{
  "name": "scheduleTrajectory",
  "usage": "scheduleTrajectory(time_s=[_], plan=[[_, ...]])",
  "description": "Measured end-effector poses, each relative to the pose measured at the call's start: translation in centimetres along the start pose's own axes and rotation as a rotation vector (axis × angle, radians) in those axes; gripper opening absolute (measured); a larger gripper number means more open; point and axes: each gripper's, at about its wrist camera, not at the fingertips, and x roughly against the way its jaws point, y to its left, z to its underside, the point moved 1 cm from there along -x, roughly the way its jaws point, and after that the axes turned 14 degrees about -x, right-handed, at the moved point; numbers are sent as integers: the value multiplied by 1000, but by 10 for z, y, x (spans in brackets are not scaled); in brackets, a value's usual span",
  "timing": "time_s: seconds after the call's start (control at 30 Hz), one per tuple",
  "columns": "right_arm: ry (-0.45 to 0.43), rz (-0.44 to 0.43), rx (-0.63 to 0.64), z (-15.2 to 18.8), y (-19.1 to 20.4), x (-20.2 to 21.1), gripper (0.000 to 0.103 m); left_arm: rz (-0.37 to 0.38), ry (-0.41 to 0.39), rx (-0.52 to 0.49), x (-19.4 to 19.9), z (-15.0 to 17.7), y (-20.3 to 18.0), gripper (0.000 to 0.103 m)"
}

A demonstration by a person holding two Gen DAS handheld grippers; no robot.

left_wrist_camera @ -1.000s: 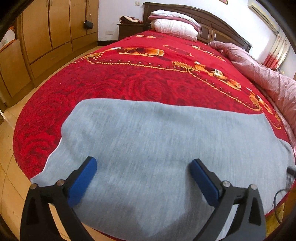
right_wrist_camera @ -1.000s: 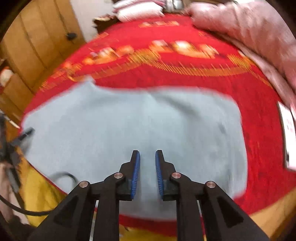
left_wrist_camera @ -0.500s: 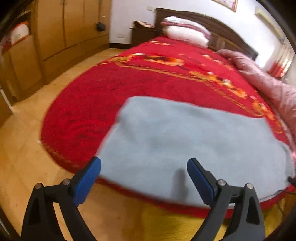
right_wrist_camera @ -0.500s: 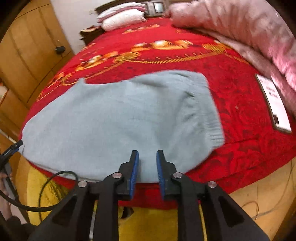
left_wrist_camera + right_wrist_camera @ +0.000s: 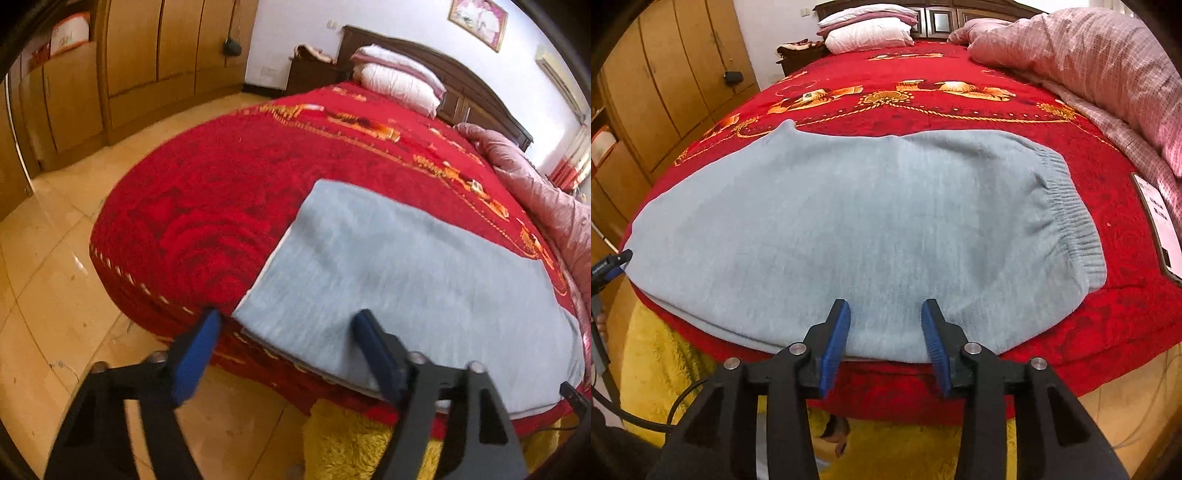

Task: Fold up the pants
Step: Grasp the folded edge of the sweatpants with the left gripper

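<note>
Pale grey knitted pants (image 5: 849,236) lie folded lengthwise on a red patterned bedspread (image 5: 923,85); the left gripper (image 5: 284,350), jaws narrowing, and the right gripper (image 5: 885,332), jaws widening, both hold nothing. Next, probably, 2 corner grasps for the crosswise fold.

My left hand-held gripper (image 5: 286,350) and right hand-held gripper (image 5: 885,341) share black triangular arms, silver screws, ribbed blue pads (image 5: 834,347); a black cable (image 5: 639,413) trails lower left.

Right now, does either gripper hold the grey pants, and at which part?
Nothing is held. The left gripper, just closing, and the right gripper, just opening, both stand open at the near edge of the grey pants.
</note>
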Motion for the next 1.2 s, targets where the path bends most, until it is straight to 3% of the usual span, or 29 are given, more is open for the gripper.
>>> scheduleTrajectory(time_s=[0.03, 0.1, 0.17, 0.37, 0.47, 0.57, 0.73, 0.83, 0.93, 1.03, 1.2], plan=[[-3, -2, -3, 0, 0, 0, 42, -12, -9, -12, 2, 0, -1, 65], [-7, -5, -4, 2, -1, 1, 42, -24, -35, -24, 7, -2, -2, 42], [-12, -7, -2, 2, -2, 1, 42, -21, -66, -31, 14, -5, -3, 33], [-17, -9, -4, 3, -2, 1, 43, -8, -115, -50, 23, -18, 1, 37], [-17, -13, -9, 2, -2, 1, 43, -9, -71, -69, 11, -25, 3, 49], [-19, -12, -15, 2, -2, 1, 44, -2, 2, -72, -12, -25, 3, 49], [-20, -5, -17, 2, -1, 0, 45, -11, -30, -100, -12, -21, -13, 48], [-19, -3, -20, 1, 0, 0, 45, -12, -39, -125, -14, -22, -18, 32], [-17, -2, -34, 0, 0, 2, 45, 36, -41, -53, -15, -24, -10, 14], [-9, -4, -55, -1, 1, 7, 45, 85, -50, 14, -8, -28, -2, 11], [-13, -42, -32, 0, 11, 20, 45, 106, -124, -10, 22, -34, -10, 10]])
